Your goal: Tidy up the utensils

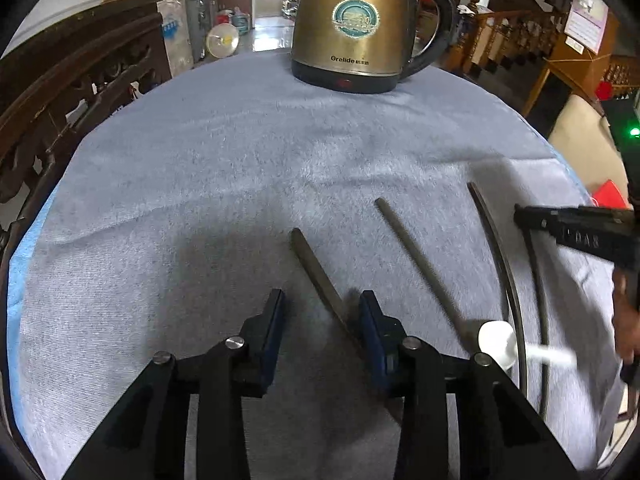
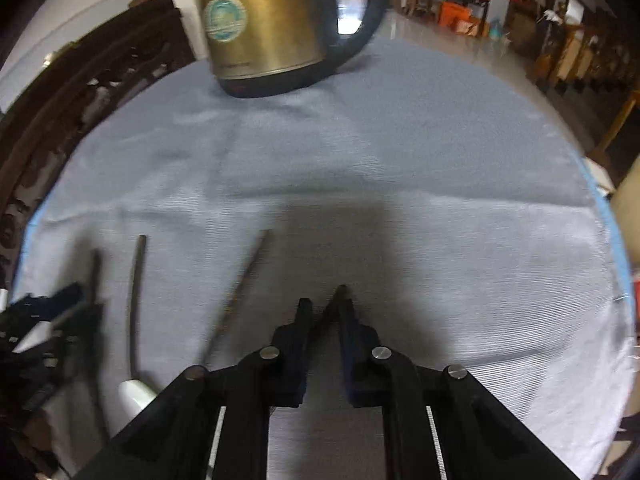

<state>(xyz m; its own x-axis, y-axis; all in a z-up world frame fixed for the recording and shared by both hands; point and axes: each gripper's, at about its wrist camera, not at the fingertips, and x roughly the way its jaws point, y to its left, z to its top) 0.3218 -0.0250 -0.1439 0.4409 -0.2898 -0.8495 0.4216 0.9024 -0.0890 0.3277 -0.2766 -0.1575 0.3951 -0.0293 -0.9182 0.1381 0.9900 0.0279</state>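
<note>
Grey cloth [image 2: 440,152] under right claw [image 2: 324,312], chopstick [image 2: 334,304] slanting between its pads

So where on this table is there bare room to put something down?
The broad middle of the cloth, between the kettle and the far tips of the chopsticks, is bare. So is the stretch beyond the right gripper toward the table's right edge. The near strip from the left gripper across to it is crowded with utensils.
</note>
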